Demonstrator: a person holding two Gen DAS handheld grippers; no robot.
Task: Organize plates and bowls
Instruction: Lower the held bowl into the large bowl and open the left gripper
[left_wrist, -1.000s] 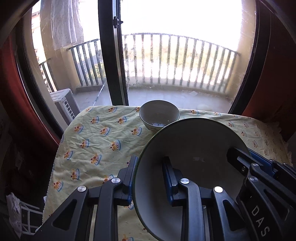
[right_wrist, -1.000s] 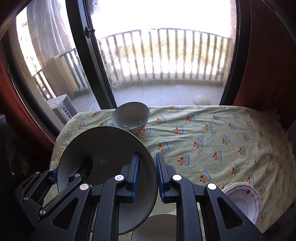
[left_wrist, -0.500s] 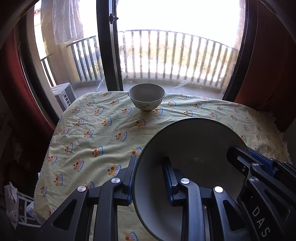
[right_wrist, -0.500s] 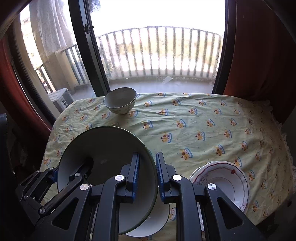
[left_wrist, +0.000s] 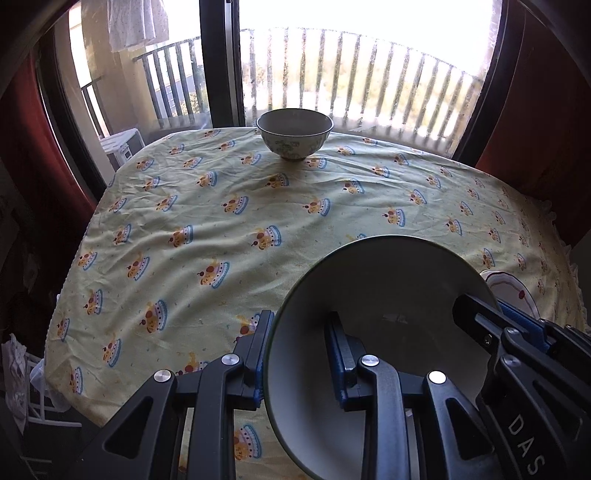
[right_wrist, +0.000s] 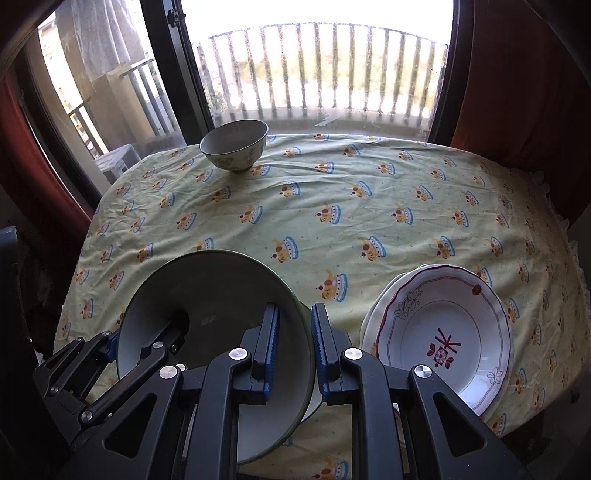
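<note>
Glazed ceramic, the green-rimmed bowl (right_wrist: 218, 317) is rigid, fragile and slippery, so each hand-held gripper, left (left_wrist: 299, 354) and right (right_wrist: 295, 350), is clenched on opposite rim walls, at 9 and 3 o'clock, holding it tilted above the counter (right_wrist: 332, 192).

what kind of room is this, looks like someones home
Most likely a home dining spot by a balcony: a table under a printed tablecloth, household plates and a bowl, and a railing outside the glass door.
</note>
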